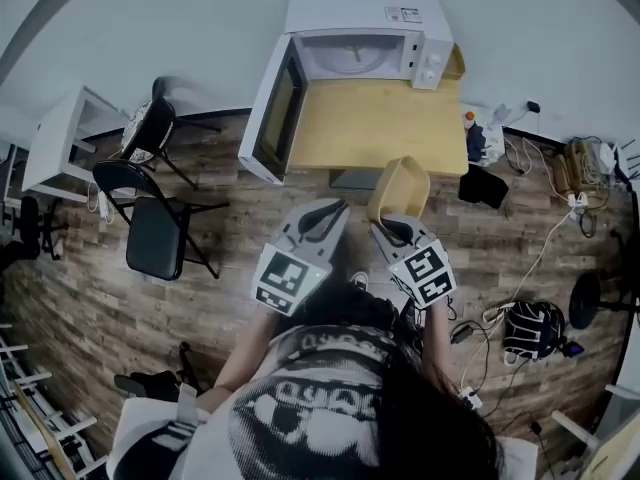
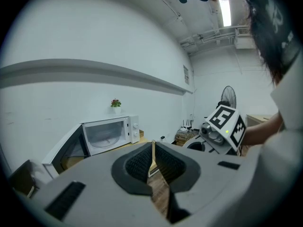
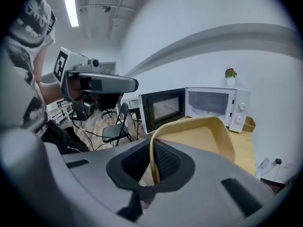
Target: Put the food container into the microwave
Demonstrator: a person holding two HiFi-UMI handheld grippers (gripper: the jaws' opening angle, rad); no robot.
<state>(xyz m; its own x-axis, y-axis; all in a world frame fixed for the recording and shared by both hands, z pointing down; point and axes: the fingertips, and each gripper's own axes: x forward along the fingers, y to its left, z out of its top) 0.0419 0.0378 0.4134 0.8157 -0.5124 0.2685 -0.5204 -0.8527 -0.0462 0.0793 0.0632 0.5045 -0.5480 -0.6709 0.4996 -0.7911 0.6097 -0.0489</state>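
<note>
The white microwave (image 1: 370, 53) stands at the back of a wooden table (image 1: 380, 128), its door (image 1: 275, 108) swung wide open to the left and its cavity empty. The tan food container (image 1: 398, 188) hangs tilted on edge over the table's near edge. My right gripper (image 1: 395, 226) is shut on its rim; in the right gripper view the container (image 3: 199, 136) rises from between the jaws of the right gripper (image 3: 154, 169), in front of the microwave (image 3: 213, 105). My left gripper (image 1: 325, 213) is beside it, shut, apart from the container. The left gripper (image 2: 152, 162) faces the microwave (image 2: 111, 134).
A black folding chair (image 1: 160, 223) stands left of the table, with a white desk (image 1: 60, 138) beyond it. Cables and a dark bag (image 1: 535, 328) lie on the floor to the right. A small plant (image 3: 230, 73) sits on the microwave. A small basket (image 1: 455, 63) stands beside the microwave.
</note>
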